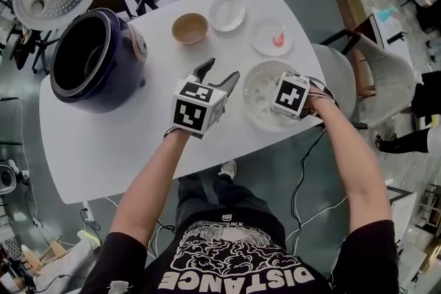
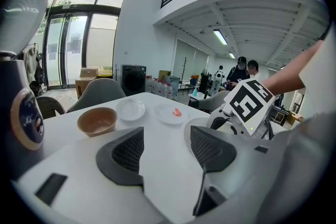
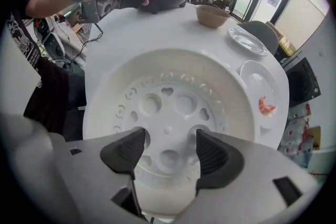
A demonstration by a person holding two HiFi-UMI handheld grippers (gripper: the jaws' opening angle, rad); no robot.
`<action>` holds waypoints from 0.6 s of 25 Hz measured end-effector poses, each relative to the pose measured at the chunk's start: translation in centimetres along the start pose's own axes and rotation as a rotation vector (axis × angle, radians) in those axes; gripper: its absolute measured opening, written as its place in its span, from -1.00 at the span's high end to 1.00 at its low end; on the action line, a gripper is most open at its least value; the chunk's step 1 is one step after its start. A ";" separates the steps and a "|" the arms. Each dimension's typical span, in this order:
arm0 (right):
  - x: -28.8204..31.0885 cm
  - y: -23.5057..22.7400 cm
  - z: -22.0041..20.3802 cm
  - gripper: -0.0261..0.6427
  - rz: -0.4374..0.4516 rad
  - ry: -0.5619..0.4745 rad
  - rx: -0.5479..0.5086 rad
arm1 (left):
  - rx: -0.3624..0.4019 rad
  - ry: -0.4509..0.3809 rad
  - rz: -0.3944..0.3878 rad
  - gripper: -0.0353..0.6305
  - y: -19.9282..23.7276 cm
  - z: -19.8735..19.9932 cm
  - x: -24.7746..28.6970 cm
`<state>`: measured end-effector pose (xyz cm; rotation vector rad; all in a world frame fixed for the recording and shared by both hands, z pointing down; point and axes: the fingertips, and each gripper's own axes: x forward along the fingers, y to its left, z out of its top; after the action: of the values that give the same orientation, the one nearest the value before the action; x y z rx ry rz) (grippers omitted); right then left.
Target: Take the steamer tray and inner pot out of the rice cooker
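Lying on the white table (image 1: 124, 148) beside the rice cooker (image 1: 96, 58), the steamer tray (image 1: 258, 96); left gripper (image 2: 165, 148) and right gripper (image 3: 167, 150) both gape, empty.

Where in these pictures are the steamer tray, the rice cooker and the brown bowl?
steamer tray (image 3: 168, 107), right gripper view, its perforated middle.
rice cooker (image 1: 116, 87), head view, its dark blue outer wall.
brown bowl (image 1: 189, 28), head view, its bare inside.
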<state>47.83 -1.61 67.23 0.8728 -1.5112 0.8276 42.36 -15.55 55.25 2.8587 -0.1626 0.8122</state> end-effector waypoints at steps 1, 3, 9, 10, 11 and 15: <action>0.0 -0.1 0.2 -0.04 -0.005 -0.008 -0.005 | 0.000 -0.001 0.001 0.03 0.1 0.1 -0.1; 0.0 -0.2 0.4 -0.04 -0.012 -0.015 -0.009 | 0.002 -0.004 0.005 0.03 0.3 0.3 -0.2; -1.9 1.1 1.5 -0.04 0.046 -0.076 0.016 | 0.015 -0.015 0.028 0.03 1.0 1.8 -1.5; -2.6 1.0 1.7 -0.04 0.038 -0.083 0.014 | 0.019 -0.019 0.032 0.03 1.1 2.2 -1.8; -3.3 1.0 2.0 -0.04 0.036 -0.094 0.013 | 0.022 -0.023 0.036 0.03 1.2 2.7 -2.2; -7.0 0.4 3.8 -0.04 -0.004 -0.144 0.004 | 0.036 -0.045 0.062 0.03 2.0 4.6 -4.2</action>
<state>46.26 -4.26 59.86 0.9555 -1.6328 0.7783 40.91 -18.12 49.41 2.9203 -0.2453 0.7705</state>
